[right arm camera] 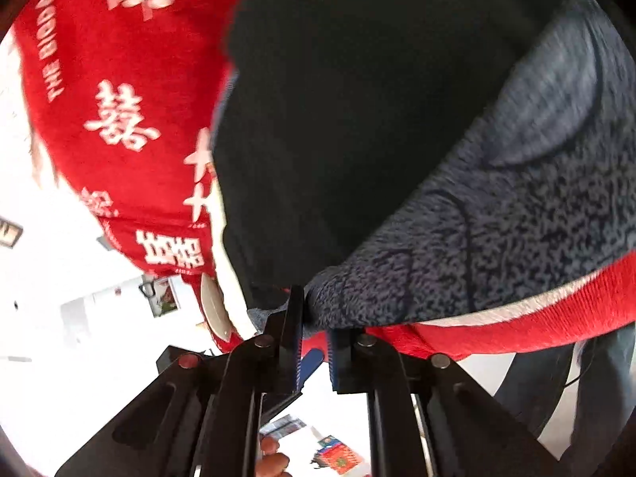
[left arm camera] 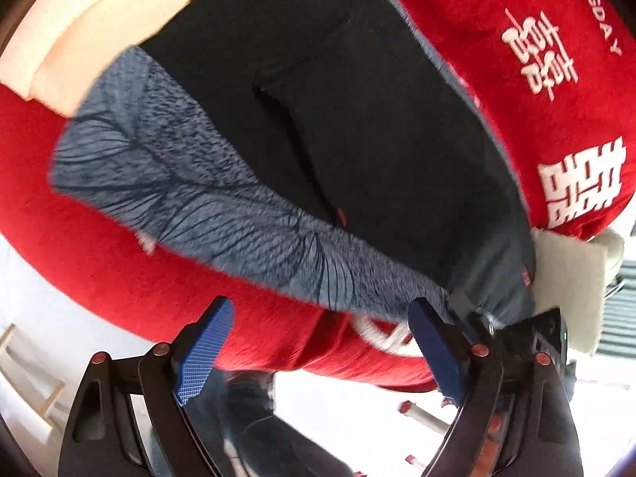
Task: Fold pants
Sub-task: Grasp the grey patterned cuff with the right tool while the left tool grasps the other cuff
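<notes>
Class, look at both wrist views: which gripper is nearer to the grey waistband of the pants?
Right. The right gripper is pinched on the waistband edge. The left gripper hangs open just short of the waistband, over the red blanket.

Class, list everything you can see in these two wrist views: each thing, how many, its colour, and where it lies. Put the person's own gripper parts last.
pants: one, black with a grey speckled waistband, spread on the red cloth.
red cloth: one, red with white characters, under the pants.
peach fabric: one piece, pale peach, far end of the cloth in the left wrist view.
cream cloth: one, off-white, at the red cloth's edge beside the pants.
left gripper: one, black with blue pads, open, at the near edge by the waistband.
right gripper: one, black, shut on the waistband edge.
</notes>
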`<state>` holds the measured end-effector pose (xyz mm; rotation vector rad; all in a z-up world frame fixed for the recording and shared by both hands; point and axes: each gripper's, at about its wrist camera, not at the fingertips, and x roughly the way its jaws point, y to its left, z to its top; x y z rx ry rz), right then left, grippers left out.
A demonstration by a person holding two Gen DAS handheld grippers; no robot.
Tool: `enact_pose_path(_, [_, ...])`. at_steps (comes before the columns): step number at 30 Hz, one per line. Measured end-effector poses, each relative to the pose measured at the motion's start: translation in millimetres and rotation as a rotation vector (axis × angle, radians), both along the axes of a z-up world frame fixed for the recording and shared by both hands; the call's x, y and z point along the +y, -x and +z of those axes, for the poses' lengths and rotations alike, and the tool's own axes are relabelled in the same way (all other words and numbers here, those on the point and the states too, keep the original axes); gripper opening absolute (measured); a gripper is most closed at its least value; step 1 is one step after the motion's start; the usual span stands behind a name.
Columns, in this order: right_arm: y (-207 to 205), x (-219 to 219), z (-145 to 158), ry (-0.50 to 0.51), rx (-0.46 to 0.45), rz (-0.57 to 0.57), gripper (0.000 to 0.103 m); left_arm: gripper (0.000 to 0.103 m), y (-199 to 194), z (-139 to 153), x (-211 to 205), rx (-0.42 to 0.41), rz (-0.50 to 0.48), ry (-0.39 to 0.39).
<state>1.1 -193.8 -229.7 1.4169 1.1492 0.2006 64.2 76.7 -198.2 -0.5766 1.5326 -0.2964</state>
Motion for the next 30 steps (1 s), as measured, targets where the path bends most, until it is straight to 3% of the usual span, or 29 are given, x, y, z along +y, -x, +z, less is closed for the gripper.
enact_pose_path(5, [-5,-3,25,-0.016,-0.070,0.011,0.011,0.090,-21,2,5,-0.001,0.093,0.050])
enact_pose_path(8, [-7,-5,30,-0.003,-0.091,0.037,0.011,0.090,-34,3,9,-0.017,0.134,0.008])
enact_pose_path(9, [-6,-7,30,0.005,-0.093,0.050,0.011,0.070,-35,3,10,-0.024,0.132,0.002])
enact_pose_path(10, [-7,-6,30,0.013,-0.091,0.060,0.011,0.043,-38,2,9,-0.032,0.111,0.018])
enact_pose_path(13, [-9,-7,29,0.023,-0.091,0.072,0.013,0.025,-40,-2,4,-0.033,0.074,0.034])
enact_pose_path(17, [-2,-13,21,0.013,-0.080,0.073,0.018,0.022,-45,10,-3,-0.074,0.034,0.025])
enact_pose_path(19, [5,-18,15,0.023,-0.062,0.063,0.038,0.022,-50,14,-4,-0.076,0.025,0.033])
enact_pose_path(20, [8,-23,11,0.029,-0.054,0.051,0.055,0.022,-51,15,-4,-0.077,0.021,0.038])
enact_pose_path(21, [15,-28,8,0.035,-0.047,0.030,0.063,0.022,-53,17,-6,-0.076,0.010,0.037])
enact_pose_path(26, [46,-66,-17,-0.021,-0.001,-0.157,0.063,0.022,-56,20,-9,-0.071,-0.022,0.030])
enact_pose_path(30, [55,-86,-28,-0.119,-0.047,-0.267,0.062,0.022,-58,22,-11,-0.069,-0.050,0.026])
